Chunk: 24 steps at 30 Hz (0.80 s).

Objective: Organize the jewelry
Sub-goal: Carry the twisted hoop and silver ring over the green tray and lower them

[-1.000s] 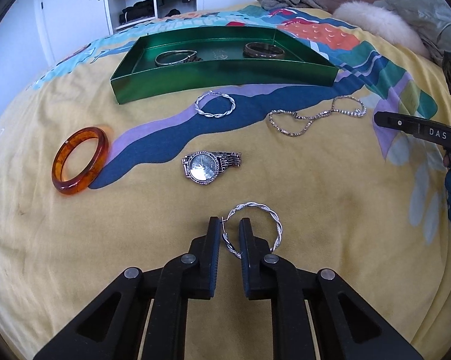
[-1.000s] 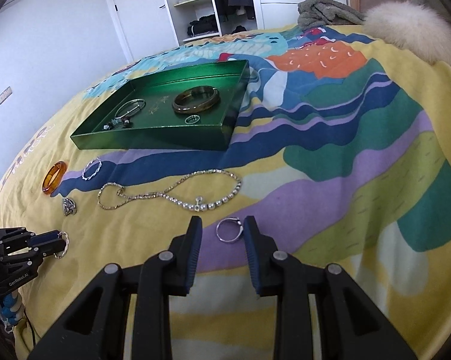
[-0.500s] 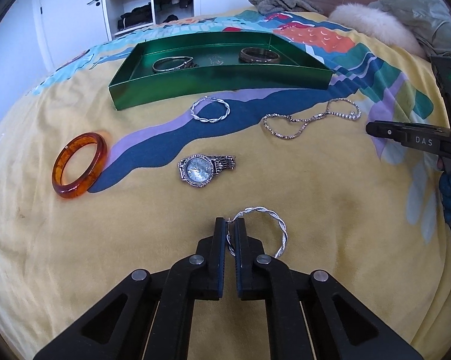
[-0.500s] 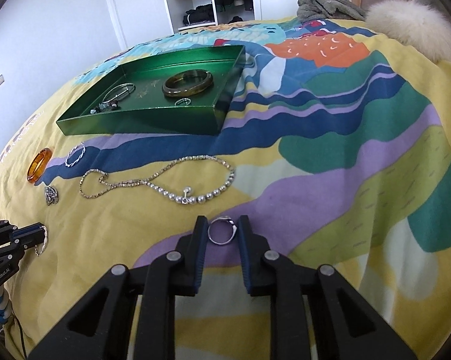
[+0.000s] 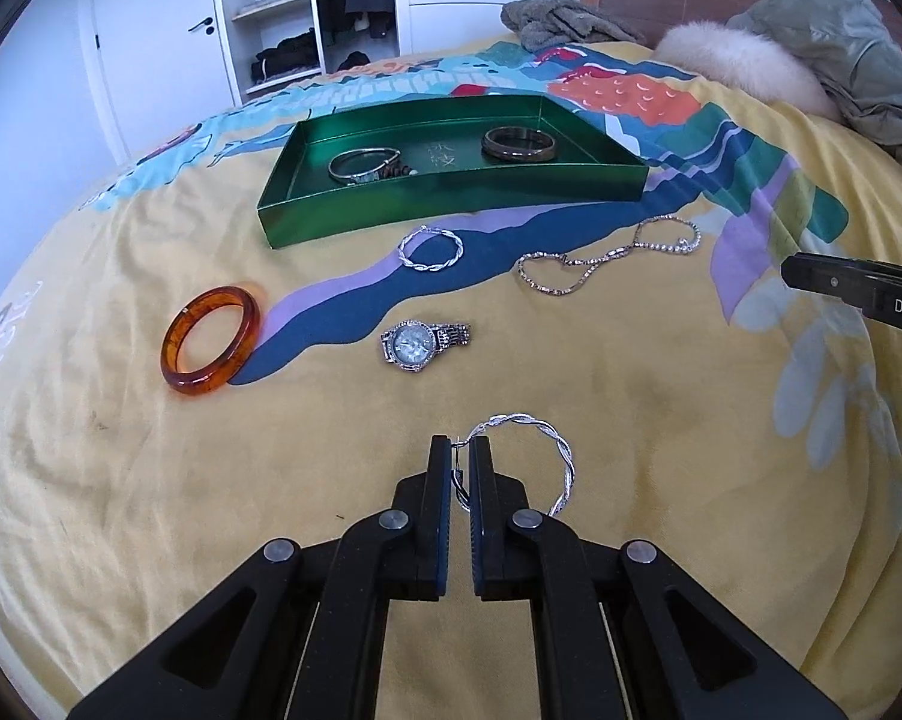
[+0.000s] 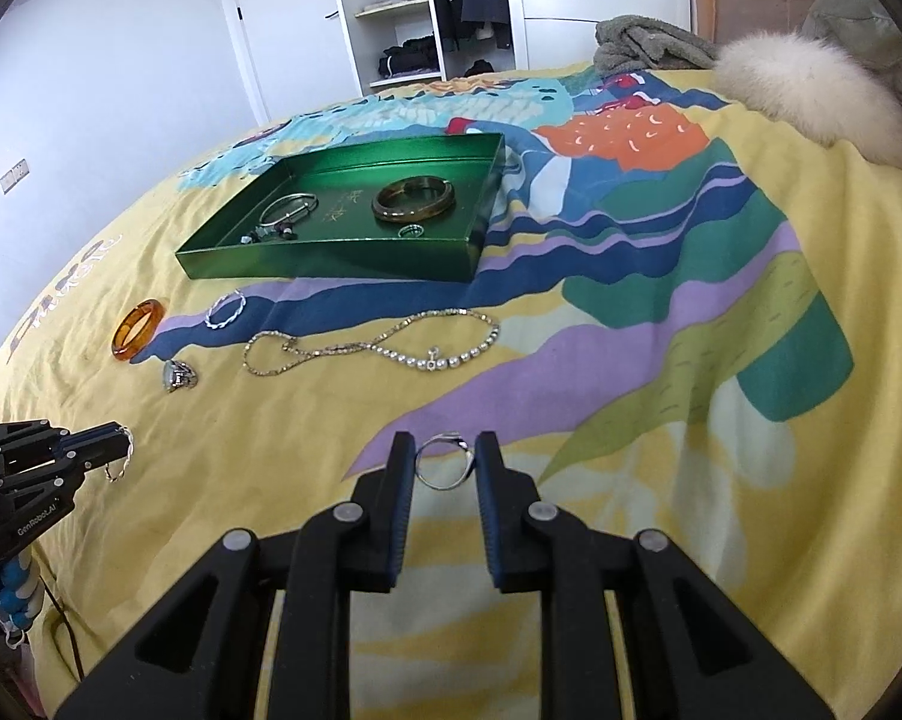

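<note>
Left wrist view: amber bangle (image 5: 210,339), green tray (image 5: 451,213), twisted hoop (image 5: 430,249), watch (image 5: 423,345), chain necklace (image 5: 607,255) on the bedspread (image 5: 120,480). Left gripper (image 5: 461,450) clamped on second twisted silver hoop (image 5: 547,450). Right wrist view: right gripper (image 6: 446,450) pinching silver ring (image 6: 444,465), clear of tray.

left tongs (image 5: 460,444): clamped shut (angled down) | right tongs (image 6: 445,443): narrowed, gripping
</note>
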Tool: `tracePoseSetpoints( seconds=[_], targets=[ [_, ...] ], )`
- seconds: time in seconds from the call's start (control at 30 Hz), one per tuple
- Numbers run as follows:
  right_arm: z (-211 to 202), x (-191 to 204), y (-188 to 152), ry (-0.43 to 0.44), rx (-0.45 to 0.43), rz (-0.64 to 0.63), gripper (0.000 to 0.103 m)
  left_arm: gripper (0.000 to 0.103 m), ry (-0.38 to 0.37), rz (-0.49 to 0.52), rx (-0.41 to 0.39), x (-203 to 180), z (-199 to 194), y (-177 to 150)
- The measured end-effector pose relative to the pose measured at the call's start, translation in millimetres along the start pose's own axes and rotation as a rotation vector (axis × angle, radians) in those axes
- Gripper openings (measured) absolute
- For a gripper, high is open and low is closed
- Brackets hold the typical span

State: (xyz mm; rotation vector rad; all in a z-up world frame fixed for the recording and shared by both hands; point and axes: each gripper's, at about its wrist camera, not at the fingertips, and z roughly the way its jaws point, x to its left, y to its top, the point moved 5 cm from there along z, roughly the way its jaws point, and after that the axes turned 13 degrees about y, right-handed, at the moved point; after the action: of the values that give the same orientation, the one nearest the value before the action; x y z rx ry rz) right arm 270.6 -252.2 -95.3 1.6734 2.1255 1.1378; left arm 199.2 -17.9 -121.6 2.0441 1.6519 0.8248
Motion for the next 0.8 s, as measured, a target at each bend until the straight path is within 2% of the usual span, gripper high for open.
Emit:
tracePoseSetpoints(
  seconds=[0.37,0.8],
  targets=[
    [-49,31,-3,0.005,-0.07,-0.014,0.019,0.005,0.005,-0.032,-0.06,11,-45,2],
    [-103,78,6,0.007,-0.156,-0.079,0.019,0.005,0.017,-0.091,-0.183,36,-110,20]
  ],
)
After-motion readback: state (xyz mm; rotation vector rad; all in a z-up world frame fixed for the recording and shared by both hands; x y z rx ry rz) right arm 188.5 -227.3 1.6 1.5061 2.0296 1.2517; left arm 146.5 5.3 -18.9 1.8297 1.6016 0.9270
